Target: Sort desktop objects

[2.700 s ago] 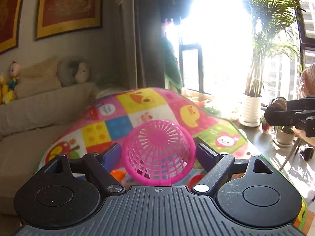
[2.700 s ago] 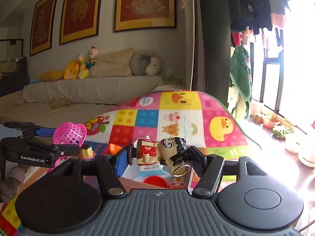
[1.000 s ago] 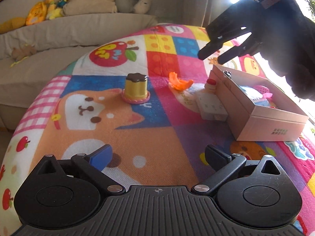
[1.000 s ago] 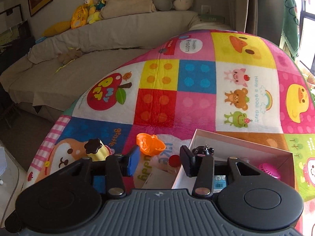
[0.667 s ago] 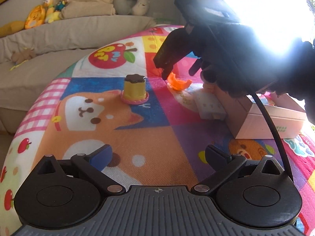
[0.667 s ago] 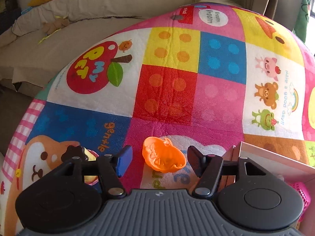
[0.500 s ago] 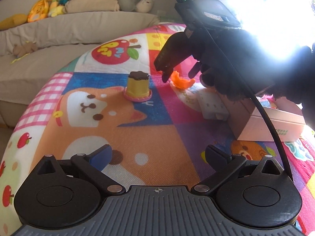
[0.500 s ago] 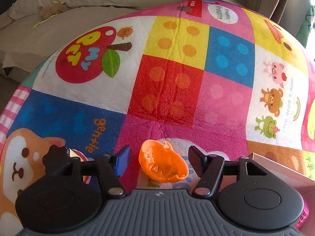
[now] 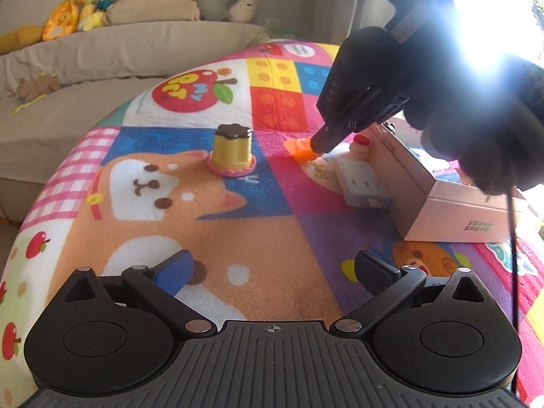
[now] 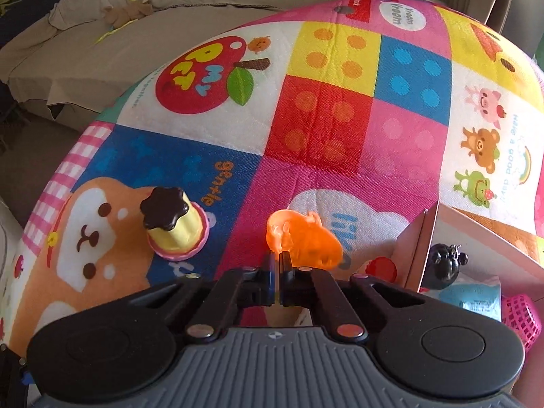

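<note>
The translucent orange plastic shell-shaped toy (image 10: 304, 239) lies on the colourful patchwork play mat (image 10: 326, 115), its long axis running across the right wrist view, the broad end toward the open pink cardboard box (image 10: 421, 238) at the mat's right edge. The right gripper (image 10: 277, 260) has its jaws pressed together on the toy's near-left rim. The left gripper (image 9: 273, 265) hovers with fingers spread wide and empty, near the mat's front edge. A yellow pudding toy with a brown cap on a pink base (image 9: 232, 151) stands left of the orange toy. A beige sofa (image 9: 102, 51) with stuffed toys runs behind.
</note>
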Available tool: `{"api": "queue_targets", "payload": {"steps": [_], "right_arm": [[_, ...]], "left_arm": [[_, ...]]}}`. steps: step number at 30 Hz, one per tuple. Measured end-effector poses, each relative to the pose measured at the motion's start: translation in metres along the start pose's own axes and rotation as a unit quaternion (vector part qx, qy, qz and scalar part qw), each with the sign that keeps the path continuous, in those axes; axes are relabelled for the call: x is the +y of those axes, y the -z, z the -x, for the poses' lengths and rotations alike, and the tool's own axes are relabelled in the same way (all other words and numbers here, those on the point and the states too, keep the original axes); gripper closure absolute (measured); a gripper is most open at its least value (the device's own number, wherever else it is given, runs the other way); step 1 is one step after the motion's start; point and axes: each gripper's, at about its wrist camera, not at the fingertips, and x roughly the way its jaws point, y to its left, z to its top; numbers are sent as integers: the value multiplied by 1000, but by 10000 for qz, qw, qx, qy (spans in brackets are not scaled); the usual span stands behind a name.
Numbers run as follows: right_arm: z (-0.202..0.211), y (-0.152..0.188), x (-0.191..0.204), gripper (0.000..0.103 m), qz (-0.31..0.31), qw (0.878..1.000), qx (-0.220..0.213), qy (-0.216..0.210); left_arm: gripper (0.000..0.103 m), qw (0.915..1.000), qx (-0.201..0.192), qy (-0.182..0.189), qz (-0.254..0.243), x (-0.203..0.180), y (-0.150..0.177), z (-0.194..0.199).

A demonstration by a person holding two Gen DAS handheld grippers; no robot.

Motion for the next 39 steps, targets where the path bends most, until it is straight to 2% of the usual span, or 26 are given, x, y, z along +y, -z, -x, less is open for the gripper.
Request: {"api": "queue_targets", "payload": {"steps": [4,6,8,10,13,14,16,17,22,27,32,35,37,39], "right_arm": [[27,15,11,101,199,9968,349,-696],[40,18,14,98,283,9958,329,-801],[47,13,13,91,265,9982,85,-527],[42,0,-1,83,-75,9997,-14,-230],[16,-19,-29,83,-676,9973,94,279],[7,-24,-31,83,-701,9962,80,510],[-13,-30,-31,83,-442,9922,35,1161],[-22,-32,-30,83,-336,9904,86,1337],[-52,-36,-26,85,-4,9854,554,1609],[-49,-28,-13,85,189,9869,747,1418],[-30,-12,0,85,168,9913,972,876],[-20,9,7,86,114,9917,1205,424],[-8,28,13,87,270,9925,1154,300],[7,48,15,87,289,9922,1212,5]], "left_arm": [[0,9999,39,111,-50,-2,1,-1],[0,9999,43,121,-74,-3,1,-1],[0,9999,46,123,-63,-3,1,-1],[0,9999,55,126,-13,-2,1,-1],[0,9999,41,98,63,0,0,-1],[0,9999,28,88,78,0,0,0],[0,9999,26,81,89,1,0,0],[0,9999,31,82,92,1,0,-1],[0,9998,52,115,146,4,-1,-1],[0,9998,65,137,148,3,-1,-1],[0,9998,91,150,106,1,0,-2],[0,9996,207,201,-38,-3,2,-1],[0,9992,261,256,-165,-8,7,3],[0,9985,303,348,-288,-12,12,9]]}}
